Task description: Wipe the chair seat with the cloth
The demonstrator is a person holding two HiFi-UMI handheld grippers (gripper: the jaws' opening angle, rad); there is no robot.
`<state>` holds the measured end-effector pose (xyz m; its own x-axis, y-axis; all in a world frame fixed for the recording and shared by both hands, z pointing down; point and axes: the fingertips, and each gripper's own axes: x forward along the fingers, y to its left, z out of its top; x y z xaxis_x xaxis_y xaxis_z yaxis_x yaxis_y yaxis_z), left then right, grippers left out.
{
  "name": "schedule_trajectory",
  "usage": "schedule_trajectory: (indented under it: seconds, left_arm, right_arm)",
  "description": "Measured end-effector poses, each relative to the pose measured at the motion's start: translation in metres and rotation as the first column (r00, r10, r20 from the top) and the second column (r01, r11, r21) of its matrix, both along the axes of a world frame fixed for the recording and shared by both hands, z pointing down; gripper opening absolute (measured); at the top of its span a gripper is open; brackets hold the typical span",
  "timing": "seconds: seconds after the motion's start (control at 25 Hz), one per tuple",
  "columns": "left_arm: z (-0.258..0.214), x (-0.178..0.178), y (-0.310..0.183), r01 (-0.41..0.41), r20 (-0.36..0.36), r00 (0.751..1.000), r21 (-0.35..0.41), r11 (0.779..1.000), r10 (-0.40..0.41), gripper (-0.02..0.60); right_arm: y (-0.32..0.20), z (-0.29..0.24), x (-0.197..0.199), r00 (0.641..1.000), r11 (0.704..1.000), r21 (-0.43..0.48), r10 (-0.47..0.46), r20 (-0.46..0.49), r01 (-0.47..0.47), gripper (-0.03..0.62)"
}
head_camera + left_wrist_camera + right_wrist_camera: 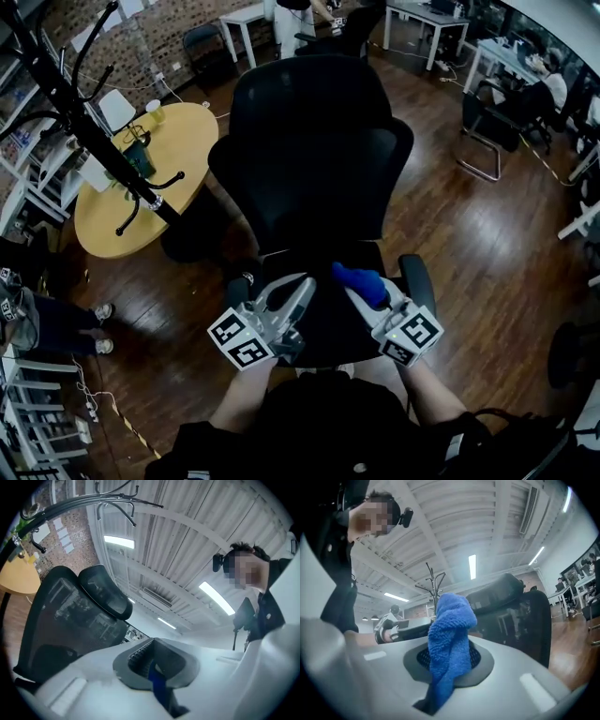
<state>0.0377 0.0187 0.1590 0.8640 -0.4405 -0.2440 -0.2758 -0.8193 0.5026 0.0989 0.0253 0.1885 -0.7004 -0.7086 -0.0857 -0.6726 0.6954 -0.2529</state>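
Dark office floor [487, 244] surrounds the chair seat [330, 328], low at frame centre, directly beneath both grippers. My right gripper [358, 291] clamps the blue cloth [361, 279] just above it; my left gripper [302, 287] looks closed, probably empty.

Fluffy blue cloth [361, 281] hangs bunched over the black chair seat [328, 328].

Blue cloth [449, 644], black chair [314, 159], tan table [178, 141] — black-and-white square markers on the grey left gripper [302, 286] and right gripper [360, 292].
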Motion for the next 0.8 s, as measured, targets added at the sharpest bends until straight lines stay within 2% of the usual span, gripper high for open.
schedule_trajectory:
  seconds: [0.12,0.28,0.52,0.68,0.8]
  left_arm:
    - [-0.001,0.005,0.014,-0.001,-0.004,1.000,-0.001,1.000,0.001,-0.006]
    - [0.018,0.014,0.036,0.021,0.014,1.000,-0.024,0.999,-0.021,-0.006]
    - [0.035,-0.016,0.064,0.100,0.012,0.995,-0.071,0.992,-0.099,-0.006]
    - [0.034,-0.027,0.093,0.071,0.010,0.997,-0.058,0.996,-0.070,-0.006]
    - [0.023,-0.028,0.122,0.037,-0.032,0.999,-0.023,0.999,-0.038,-0.006]
  right_arm:
    - [0.009,-0.006,0.002,1.000,1.000,0.024,-0.005,0.010,0.005,0.037]
    - [0.025,0.001,0.013,0.998,1.000,0.007,-0.025,0.065,0.025,0.037]
    - [0.049,0.008,-0.002,0.994,0.998,0.003,-0.067,0.082,0.067,0.037]
    - [0.085,-0.003,-0.006,0.994,0.998,0.034,-0.049,0.093,0.046,0.037]
    - [0.120,-0.011,-0.002,0.995,0.999,0.051,-0.010,0.094,0.005,0.037]
